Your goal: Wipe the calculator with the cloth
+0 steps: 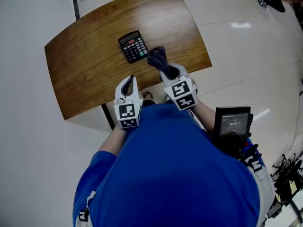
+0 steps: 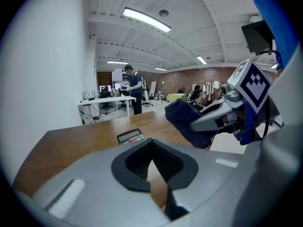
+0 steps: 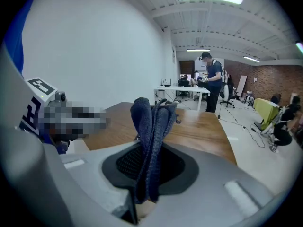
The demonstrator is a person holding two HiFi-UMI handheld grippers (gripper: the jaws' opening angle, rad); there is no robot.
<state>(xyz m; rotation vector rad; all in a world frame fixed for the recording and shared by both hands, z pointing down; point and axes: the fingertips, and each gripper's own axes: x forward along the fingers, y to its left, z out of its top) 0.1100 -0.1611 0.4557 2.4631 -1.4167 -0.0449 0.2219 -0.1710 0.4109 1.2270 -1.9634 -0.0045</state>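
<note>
Though near calculator point(image 1: 133, 46), cloth point(image 1: 157, 59) in gripper point(image 1: 166, 71).

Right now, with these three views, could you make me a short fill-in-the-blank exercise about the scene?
1. The right gripper grips the dark blue cloth; the left gripper grips ____.
2. The calculator lies on the table with its keys facing ____.
3. In the head view, the cloth is to the ____ of the calculator.
Missing words: nothing; up; right.
</note>
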